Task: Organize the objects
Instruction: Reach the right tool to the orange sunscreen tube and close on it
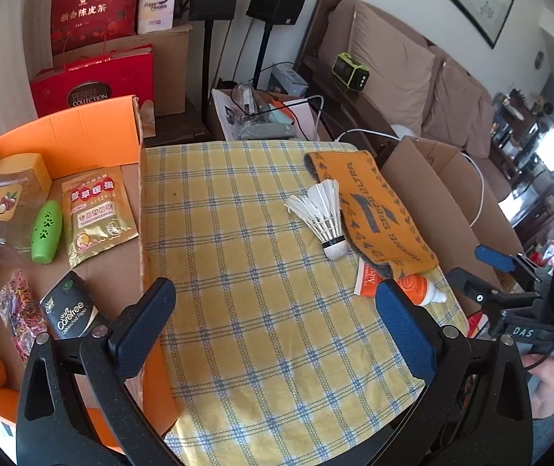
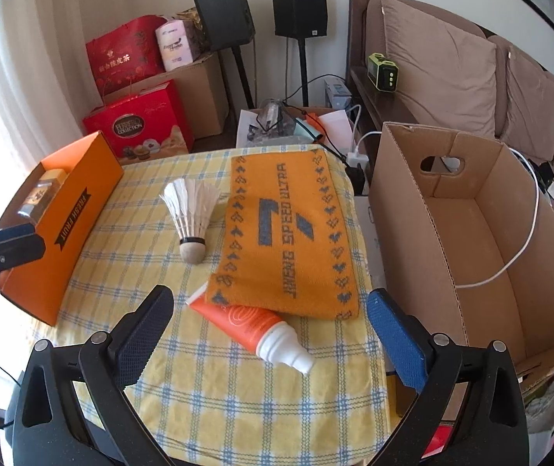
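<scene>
Right gripper (image 2: 273,334) released, empty; straddle orange tube (image 2: 253,328) at mid-body (towel (image 2: 284,233) overlaps tail, 12 o'clock), then clench.

Left gripper (image 1: 273,318) likewise released, empty.

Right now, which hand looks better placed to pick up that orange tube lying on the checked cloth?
The right. Its gripper is open with the tube lying just ahead between its jaws. From the left gripper the tube sits off to the side, behind one jaw, partly under the towel.
</scene>
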